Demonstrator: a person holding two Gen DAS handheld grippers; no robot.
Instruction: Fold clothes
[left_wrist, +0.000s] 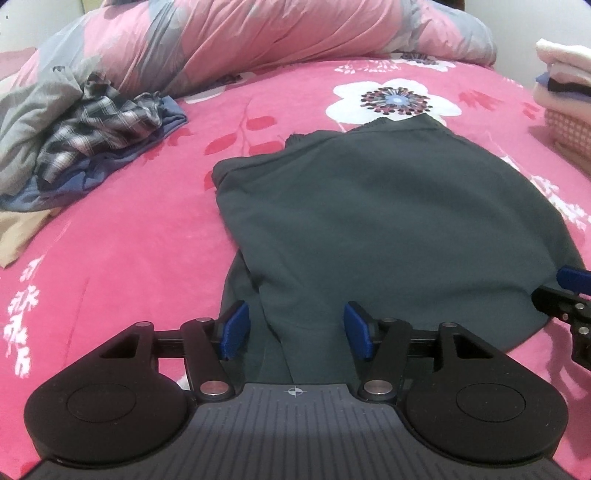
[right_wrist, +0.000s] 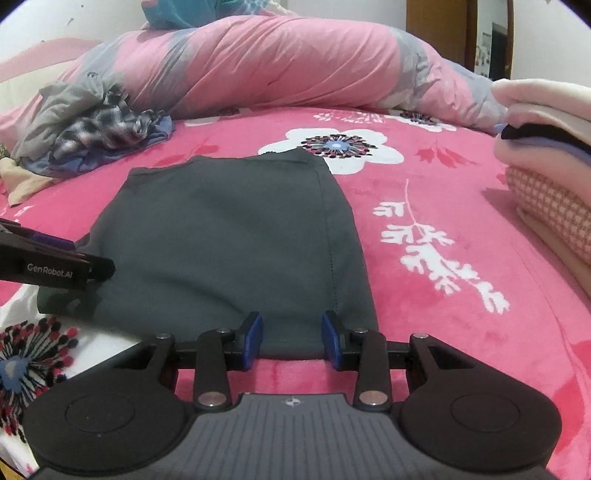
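A dark grey-green garment (left_wrist: 388, 229) lies flat and folded on the pink flowered bedspread (left_wrist: 122, 229). My left gripper (left_wrist: 295, 330) stands open over the garment's near left edge, blue pads apart with cloth lying between them but not pinched. In the right wrist view the same garment (right_wrist: 229, 236) spreads ahead, and my right gripper (right_wrist: 291, 339) is open at its near right hem, the fabric edge just between the pads. The left gripper's body (right_wrist: 55, 267) shows at the left of that view. The right gripper's tip (left_wrist: 569, 295) shows at the right edge of the left wrist view.
A heap of unfolded clothes (left_wrist: 85, 125), grey, plaid and blue, lies at the far left. A rolled pink and grey duvet (left_wrist: 258, 37) runs along the back. A stack of folded clothes (right_wrist: 550, 147) sits at the right.
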